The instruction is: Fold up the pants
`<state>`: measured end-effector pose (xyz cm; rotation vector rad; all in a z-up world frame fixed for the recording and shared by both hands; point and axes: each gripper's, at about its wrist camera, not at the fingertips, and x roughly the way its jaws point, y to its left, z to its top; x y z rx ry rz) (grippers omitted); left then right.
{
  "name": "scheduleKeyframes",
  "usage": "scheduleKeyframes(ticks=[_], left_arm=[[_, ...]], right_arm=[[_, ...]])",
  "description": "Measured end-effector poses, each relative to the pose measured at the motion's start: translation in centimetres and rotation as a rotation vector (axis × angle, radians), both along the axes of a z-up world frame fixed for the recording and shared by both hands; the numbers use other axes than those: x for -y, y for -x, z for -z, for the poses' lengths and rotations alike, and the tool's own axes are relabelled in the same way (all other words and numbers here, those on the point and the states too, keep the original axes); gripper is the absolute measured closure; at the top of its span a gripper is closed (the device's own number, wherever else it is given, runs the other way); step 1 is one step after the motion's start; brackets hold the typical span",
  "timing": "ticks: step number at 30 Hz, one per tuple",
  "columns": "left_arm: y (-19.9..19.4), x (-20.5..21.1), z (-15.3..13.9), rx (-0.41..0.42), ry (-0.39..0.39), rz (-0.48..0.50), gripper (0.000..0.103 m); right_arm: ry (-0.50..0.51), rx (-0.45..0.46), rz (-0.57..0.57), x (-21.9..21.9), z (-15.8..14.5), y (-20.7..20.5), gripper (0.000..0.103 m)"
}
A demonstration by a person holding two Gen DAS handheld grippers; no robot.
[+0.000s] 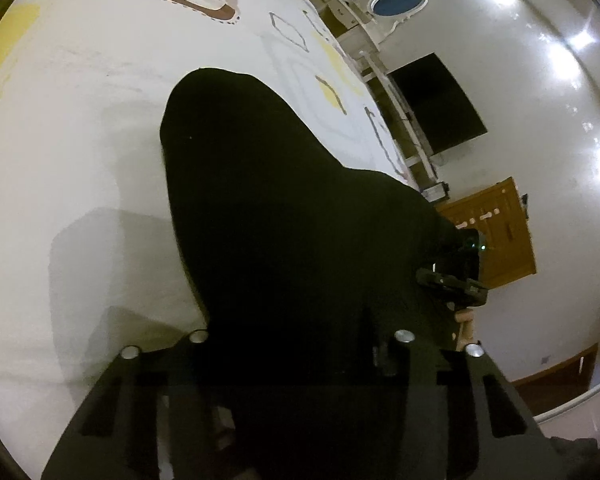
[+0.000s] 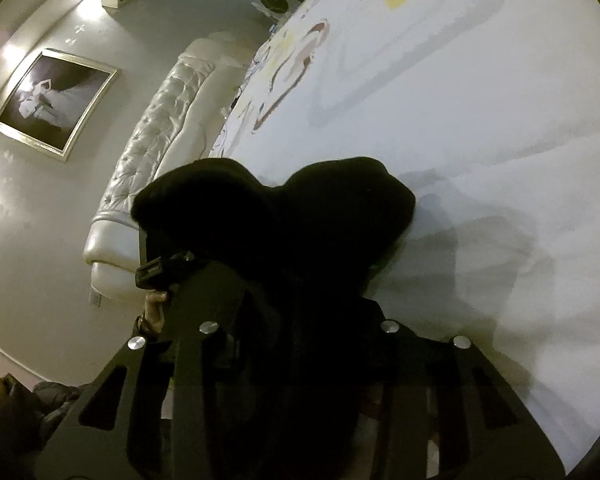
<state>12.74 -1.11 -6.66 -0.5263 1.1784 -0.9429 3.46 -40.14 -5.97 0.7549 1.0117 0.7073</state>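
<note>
**Ana:** On the bed point(image 1: 80, 140), right across that white cover with its brown and yellow shapes, lie the black pants point(image 1: 260, 200), bunched into a dark mound that swallows the middle of both views.

**Ben:** And what a busy room around them! Left wrist view shows a dark screen point(image 1: 436, 108) on the wall, a wooden cabinet point(image 1: 496, 232) below it, and a blue oval plaque point(image 1: 394, 2) higher up. Right wrist view gives us the tufted pale headboard point(image 2: 156, 120) and a framed picture point(image 2: 56, 100).

**Ana:** The cloth blocks nearly everything up front, Ben. The left gripper point(image 1: 300, 344) points down at the bed, its fingers buried in black fabric, so I cannot tell whether they are clamped or apart.

**Ben:** Same story for the right gripper point(image 2: 296, 320): angled down, pants heaped over the tips, and I cannot tell its grip either. Look left in that view, though: a hand point(image 2: 154, 312) shows beneath the other tool.

**Ana:** So the 2 grippers sit side by side, close together, both at the near end of the pants.
</note>
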Motion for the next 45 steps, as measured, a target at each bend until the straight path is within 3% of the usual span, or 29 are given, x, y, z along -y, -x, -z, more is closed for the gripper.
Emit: scheduleKeyframes(ticks=[5, 10, 18, 22, 26, 31, 39, 42, 43, 45], left_arm=[[0.0, -1.7, -1.2, 0.034, 0.024, -0.022, 0.063], [-1.1, -6.1, -2.6, 0.071, 0.014, -0.101, 0.063], [-4.2, -13.4, -2.1, 0.053, 0.006, -0.231, 0.063], [-4.1, -15.0, 0.0, 0.020, 0.019, -0.250, 0.057], [-3.2, -14.9, 0.8, 0.071, 0.037, -0.268, 0.052], [-2.4, -14.2, -0.3, 0.120, -0.011, -0.283, 0.047], [-0.2, -17.8, -1.8, 0.194, -0.113, -0.374, 0.040], [1.3, -18.1, -2.9, 0.245, -0.196, -0.409, 0.035], [1.8, -18.1, -3.3, 0.265, -0.238, -0.426, 0.028], [3.0, -17.7, -4.1, 0.304, -0.326, -0.457, 0.027]], right_arm=[[0.002, 0.060, -0.015, -1.5, -2.1, -1.1, 0.068], [-0.021, 0.091, -0.076, -5.8, -2.9, -5.3, 0.069], [-0.086, 0.051, -0.157, -12.9, -0.7, -12.2, 0.069], [-0.105, 0.006, -0.133, -13.1, 1.5, -13.3, 0.069], [-0.105, 0.022, -0.114, -12.7, 1.8, -12.9, 0.069], [-0.099, 0.015, -0.088, -12.1, 1.7, -12.3, 0.067], [-0.094, 0.014, -0.008, -9.2, 1.7, -10.2, 0.062], [-0.067, 0.019, 0.041, -8.2, 1.2, -9.0, 0.055], [-0.039, 0.021, 0.072, -7.7, 0.9, -8.3, 0.053], [0.038, 0.033, 0.126, -7.5, 0.0, -7.0, 0.043]])
